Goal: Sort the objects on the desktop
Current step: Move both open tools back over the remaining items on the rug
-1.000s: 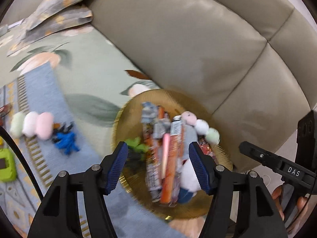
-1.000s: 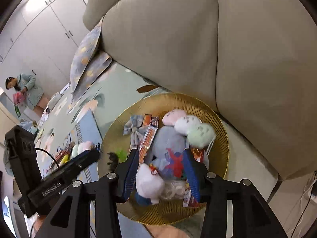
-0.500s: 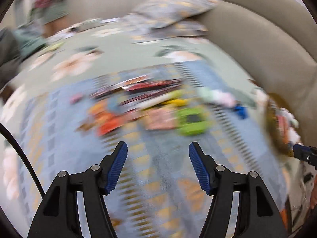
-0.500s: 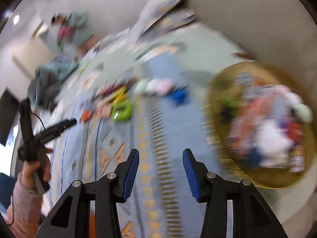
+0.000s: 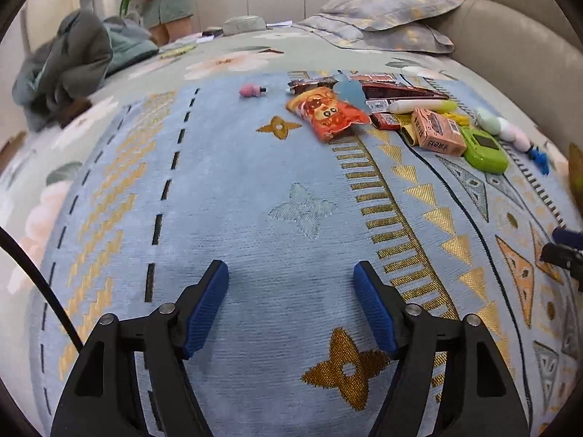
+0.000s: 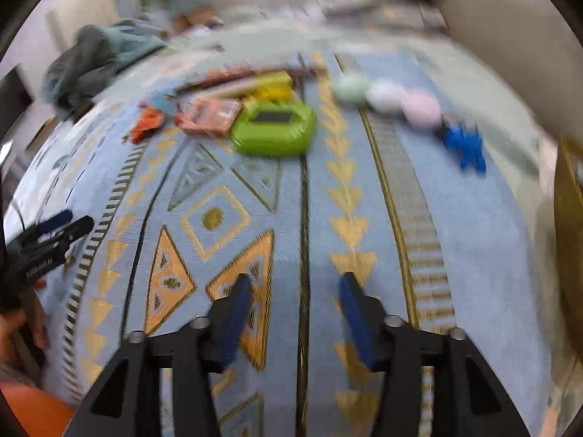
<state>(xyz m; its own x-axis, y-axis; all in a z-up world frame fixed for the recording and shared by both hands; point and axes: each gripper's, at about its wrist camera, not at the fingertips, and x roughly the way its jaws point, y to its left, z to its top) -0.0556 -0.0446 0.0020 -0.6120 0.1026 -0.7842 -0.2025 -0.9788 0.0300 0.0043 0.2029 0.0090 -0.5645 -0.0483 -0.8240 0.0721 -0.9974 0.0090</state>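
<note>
- On the blue rug with gold shapes, both tools hang over bare cloth and hold nothing.
- The left gripper has its blue jaws wide apart, with only rug between them.
- The right gripper has its jaws apart too, over a dark line in the rug. That picture is blurry.
- The things to sort lie in a bunch at the far side of the rug, well away from both tools.
- An orange snack bag lies flat at the near left of the bunch.
- A pink box sits just beside a green toy game, and they look like they touch.
- A long pale tube lies behind the box, near some dark red packets.
- A soft toy of three puffy balls, green, white and pink, lies to the right of the green game.
- A little blue toy sits just beside the pink ball.
- A small pink thing lies alone, left of the bunch.
- Pillows and a grey coat lie farther back.
</note>
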